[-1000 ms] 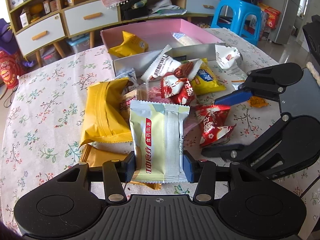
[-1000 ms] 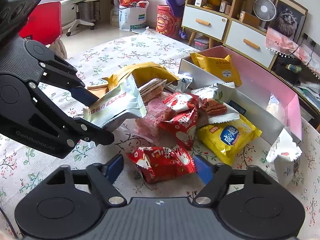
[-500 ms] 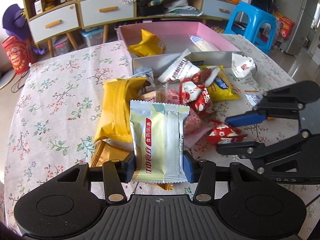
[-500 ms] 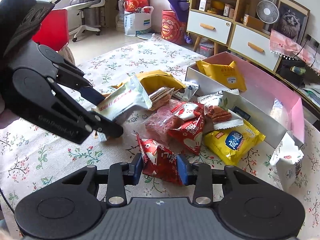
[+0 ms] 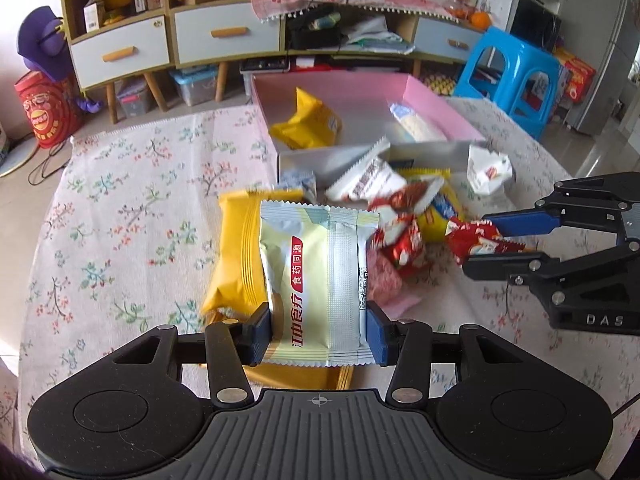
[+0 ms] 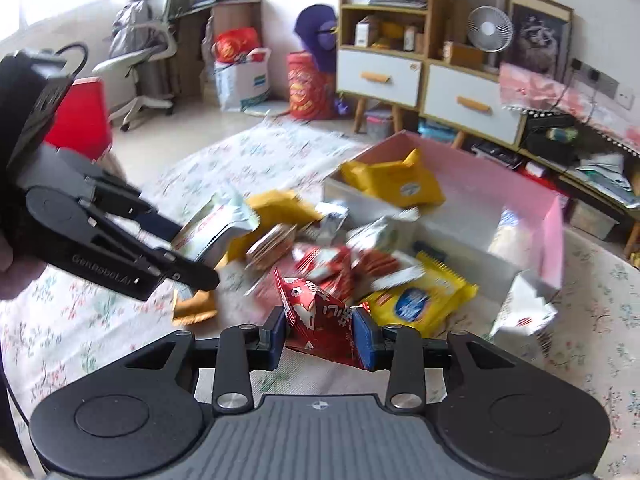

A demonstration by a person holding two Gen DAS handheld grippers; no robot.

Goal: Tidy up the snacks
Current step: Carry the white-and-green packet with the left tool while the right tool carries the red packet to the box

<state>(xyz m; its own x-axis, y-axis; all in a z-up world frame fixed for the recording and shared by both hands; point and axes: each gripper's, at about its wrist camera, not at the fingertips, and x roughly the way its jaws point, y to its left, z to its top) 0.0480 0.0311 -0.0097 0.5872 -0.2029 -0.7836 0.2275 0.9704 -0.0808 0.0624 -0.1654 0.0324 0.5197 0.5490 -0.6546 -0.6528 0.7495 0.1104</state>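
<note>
My left gripper [image 5: 318,330] is shut on a pale green and white snack packet [image 5: 316,280] and holds it upright above the table; it also shows in the right wrist view [image 6: 212,228]. My right gripper [image 6: 320,334] is shut on a red snack packet [image 6: 320,320], lifted clear of the pile; the left wrist view shows it at the right [image 5: 476,242]. A pile of snacks [image 5: 400,216] lies in front of a pink-walled box [image 5: 436,108] that holds a yellow packet [image 5: 306,126] and a white packet [image 5: 416,126].
A large yellow packet [image 5: 236,260] lies left of the held packet. A white crumpled packet [image 5: 488,168] lies right of the box. The table has a floral cloth [image 5: 120,208]. Cabinets [image 5: 224,36] and a blue stool [image 5: 516,76] stand beyond the table.
My right gripper closed on the red packet and lifted it off the table. My left gripper rose and drew back with the pale packet still held.
</note>
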